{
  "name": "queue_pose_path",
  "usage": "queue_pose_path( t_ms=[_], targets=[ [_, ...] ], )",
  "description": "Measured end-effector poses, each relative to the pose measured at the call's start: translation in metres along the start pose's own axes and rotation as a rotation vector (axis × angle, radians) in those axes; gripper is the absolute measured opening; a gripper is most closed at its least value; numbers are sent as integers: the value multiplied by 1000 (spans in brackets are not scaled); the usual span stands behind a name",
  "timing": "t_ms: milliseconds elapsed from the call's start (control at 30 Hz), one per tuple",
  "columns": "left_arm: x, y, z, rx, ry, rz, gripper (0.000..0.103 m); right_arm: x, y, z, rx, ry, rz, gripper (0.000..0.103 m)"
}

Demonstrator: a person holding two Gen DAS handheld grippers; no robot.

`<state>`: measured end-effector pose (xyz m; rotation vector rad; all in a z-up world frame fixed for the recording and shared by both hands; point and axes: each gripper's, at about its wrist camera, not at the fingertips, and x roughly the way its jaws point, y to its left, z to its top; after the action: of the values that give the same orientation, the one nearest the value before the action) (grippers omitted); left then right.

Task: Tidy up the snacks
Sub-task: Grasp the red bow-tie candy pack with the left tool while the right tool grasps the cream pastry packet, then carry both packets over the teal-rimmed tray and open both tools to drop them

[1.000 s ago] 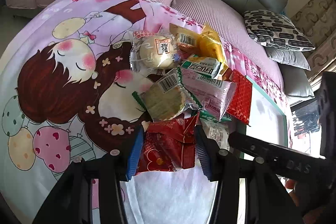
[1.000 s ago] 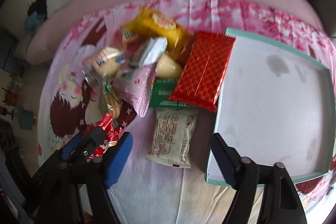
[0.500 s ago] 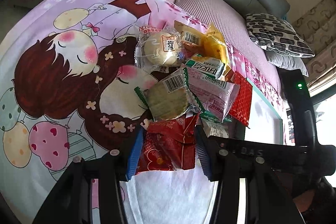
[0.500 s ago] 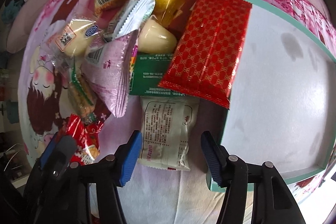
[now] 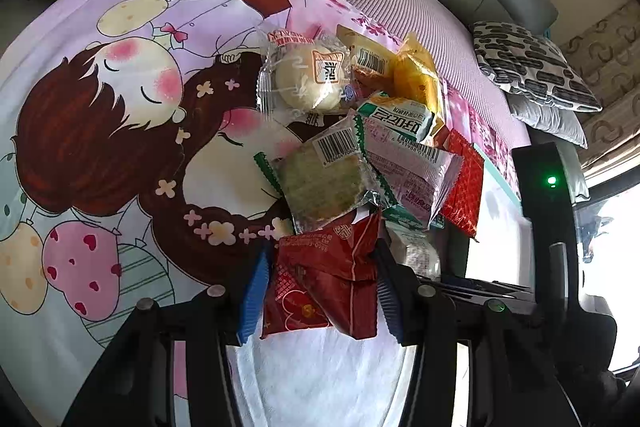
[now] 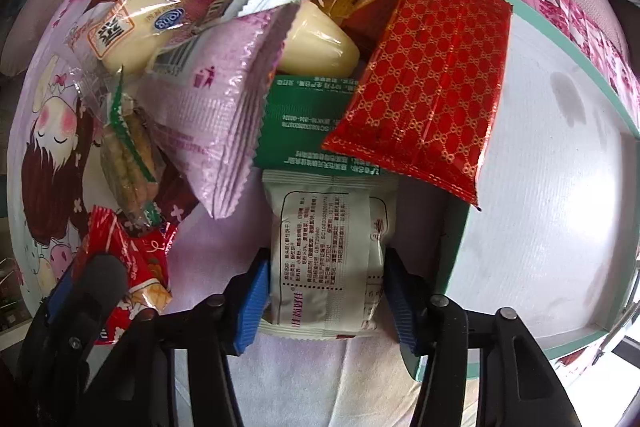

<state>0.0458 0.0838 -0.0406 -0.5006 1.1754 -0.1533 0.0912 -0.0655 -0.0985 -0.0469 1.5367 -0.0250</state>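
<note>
On the left, the left gripper (image 5: 320,291) holds the red snack packet (image 5: 324,283) between narrow jaws, at the near edge of the snack pile (image 6: 248,59). To its right, the right gripper (image 6: 326,301) is closing its jaws around the white snack packet (image 6: 326,259), just beside the teal tray (image 6: 456,239). I think it should pinch the packet's middle gently and lift straight, so the red patterned packet (image 6: 424,83) lying on its far end does not drag.

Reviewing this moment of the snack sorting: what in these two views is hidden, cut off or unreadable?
- Green packet, right wrist view: mostly buried under the patterned red packet and the pink packet.
- Tray, right wrist view: its right side runs off the edge of the picture.
- White packet, left wrist view: largely behind the left gripper.
- Whether the closing right gripper already presses the white packet: unclear.
</note>
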Motion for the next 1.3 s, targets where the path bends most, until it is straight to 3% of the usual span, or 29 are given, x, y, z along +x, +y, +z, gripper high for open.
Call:
queue_pose_path(
  t_ms=[267,667,833,1033,1300],
  targets=[
    [-12,-8,-2,36,-52,0,47,-25,2,-14,13,-36,15,54],
    [-34,-42,-11,132,-114,-35,47,-79,-50,-29,82,-98,73,54],
    [-36,-89,-11,255,-127,-62,47,-81,-100,-41,158,-118,41,54],
    [-3,-157,0,401,-65,-110,47,-77,-168,-36,271,-104,-8,54],
    [50,-205,13,441,16,-142,47,-72,-242,-6,381,-88,-60,54]
  ],
)
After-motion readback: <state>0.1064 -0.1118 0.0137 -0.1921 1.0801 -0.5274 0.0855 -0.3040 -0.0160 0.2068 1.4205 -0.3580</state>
